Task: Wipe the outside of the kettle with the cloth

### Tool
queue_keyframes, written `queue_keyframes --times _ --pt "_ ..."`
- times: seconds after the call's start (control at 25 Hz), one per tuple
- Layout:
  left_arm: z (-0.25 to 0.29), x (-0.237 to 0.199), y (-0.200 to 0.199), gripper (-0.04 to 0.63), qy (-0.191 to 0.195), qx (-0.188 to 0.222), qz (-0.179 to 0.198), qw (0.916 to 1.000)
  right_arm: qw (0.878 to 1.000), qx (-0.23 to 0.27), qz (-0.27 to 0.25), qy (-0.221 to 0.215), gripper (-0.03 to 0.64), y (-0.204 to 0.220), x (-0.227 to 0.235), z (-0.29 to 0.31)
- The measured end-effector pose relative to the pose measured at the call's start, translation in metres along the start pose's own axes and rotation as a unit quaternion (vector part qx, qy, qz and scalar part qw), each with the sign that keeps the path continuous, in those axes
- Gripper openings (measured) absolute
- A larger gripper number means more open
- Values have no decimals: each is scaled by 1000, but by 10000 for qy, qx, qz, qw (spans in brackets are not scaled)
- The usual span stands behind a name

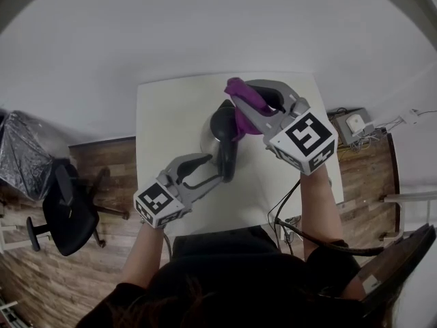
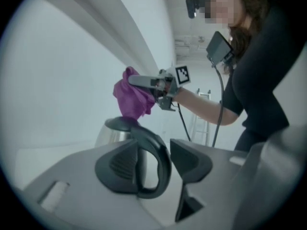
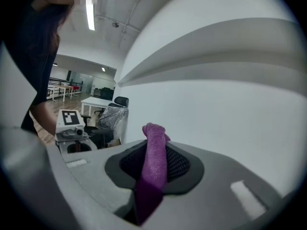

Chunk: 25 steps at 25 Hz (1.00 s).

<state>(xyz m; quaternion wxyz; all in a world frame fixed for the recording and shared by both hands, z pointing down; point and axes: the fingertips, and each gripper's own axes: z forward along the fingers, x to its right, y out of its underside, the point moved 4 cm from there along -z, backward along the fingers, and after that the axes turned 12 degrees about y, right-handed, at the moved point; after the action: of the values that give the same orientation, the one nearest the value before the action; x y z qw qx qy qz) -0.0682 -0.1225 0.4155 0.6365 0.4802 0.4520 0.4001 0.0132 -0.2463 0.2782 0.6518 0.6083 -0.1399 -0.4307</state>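
tabletop [image 1: 164, 115]: white, kettle [image 1: 220, 125] mid
floor [image 1: 102, 166]: wood, chair [image 1: 68, 214] off left edge
left claw [image 1: 222, 169]: spread round kettle handle [image 2: 160, 169]
right claw [image 1: 240, 104]: pinching cloth [image 1: 235, 87]

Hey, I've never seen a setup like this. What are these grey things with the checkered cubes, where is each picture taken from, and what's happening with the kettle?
There is no robot arm. A person holds a hand tool with a claw in each hand. The head view looks down from a camera on the person's head. The other two views come from cameras riding on each claw. A steel kettle stands on a white table. The left claw is open around the kettle's black handle, not squeezing it. The right claw pinches a purple cloth just above the kettle.
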Motion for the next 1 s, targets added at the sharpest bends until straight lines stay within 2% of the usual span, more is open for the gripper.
queue_keyframes --times 0.12,0.24,0.32,0.4,0.52,0.6,0.68,0.76,0.8,0.96,1.0 --pt "-12 -11 -35 220 -239 505 301 9980 9979 426 195 -450 81 -22 -16 -13" --pt "-18 -27 -67 334 -310 1006 480 9933 9883 914 614 -1058 81 -47 -36 -26" --pt "-21 -29 -83 400 -111 1238 547 9907 9784 1262 817 -1420 81 -68 -48 -36" --pt "-17 -22 -95 439 279 1434 564 9877 9727 1444 819 -1621 81 -78 -53 -42" --pt "-3 -6 -107 449 894 1673 449 9808 9734 1362 732 -1690 81 -73 -55 -39" --pt "8 -1 -109 449 1043 1711 405 9789 9757 1235 738 -1653 81 -64 -57 -35" --pt "14 -2 -109 448 1035 1691 407 9793 9782 1117 709 -1602 81 -55 -59 -30" --pt "15 -5 -109 430 992 1667 452 9800 9801 1002 653 -1584 81 -48 -63 -23" --pt "14 -7 -108 392 946 1632 509 9807 9797 977 683 -1611 82 -46 -66 -21" --pt "7 -18 -107 151 562 1490 732 9845 9733 1058 973 -1788 84 -46 -70 -21" --pt "6 -20 -107 137 474 1482 741 9850 9731 1071 969 -1797 84 -46 -71 -21"
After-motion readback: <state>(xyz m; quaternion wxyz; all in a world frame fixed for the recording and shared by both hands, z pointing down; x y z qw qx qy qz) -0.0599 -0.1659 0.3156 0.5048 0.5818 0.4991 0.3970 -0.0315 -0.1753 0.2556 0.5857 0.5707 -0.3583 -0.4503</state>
